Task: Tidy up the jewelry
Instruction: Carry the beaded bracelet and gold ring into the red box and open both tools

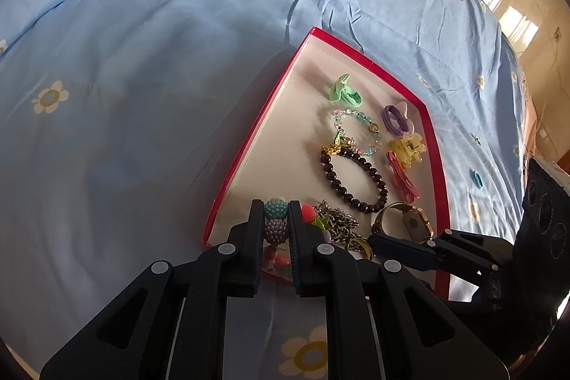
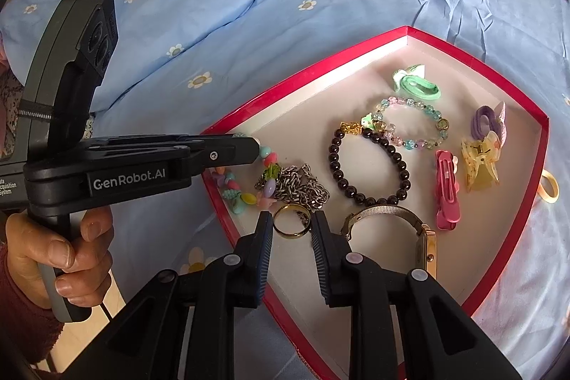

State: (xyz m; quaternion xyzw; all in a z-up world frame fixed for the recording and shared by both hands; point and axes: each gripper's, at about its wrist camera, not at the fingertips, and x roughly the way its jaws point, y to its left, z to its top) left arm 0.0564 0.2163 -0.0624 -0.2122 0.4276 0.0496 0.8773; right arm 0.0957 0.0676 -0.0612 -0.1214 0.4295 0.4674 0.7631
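A shallow red-rimmed box [image 1: 249, 138] [image 2: 302, 73] lies on a blue flowered bedsheet. My left gripper [image 1: 276, 212] is shut on a colourful bead bracelet [image 1: 275, 208] at the box's near corner. In the right wrist view its tip [image 2: 256, 143] hangs over that bracelet's beads [image 2: 245, 200]. My right gripper [image 2: 293, 223] is shut on a gold ring [image 2: 290, 232], low over the box floor beside a silver chain [image 2: 302, 187]. From the left wrist view the right gripper [image 1: 370, 243] reaches in from the right with the ring [image 1: 359, 246] at its tip.
Inside the box lie a black bead bracelet [image 2: 335, 145], a crystal bracelet [image 2: 413, 102], a green hair tie [image 2: 420, 84], a purple hair tie [image 2: 484, 121], a yellow claw clip [image 2: 481, 162], a pink clip [image 2: 447, 191] and a gold watch [image 2: 427, 244]. A blue hair tie [image 1: 475, 180] lies on the sheet.
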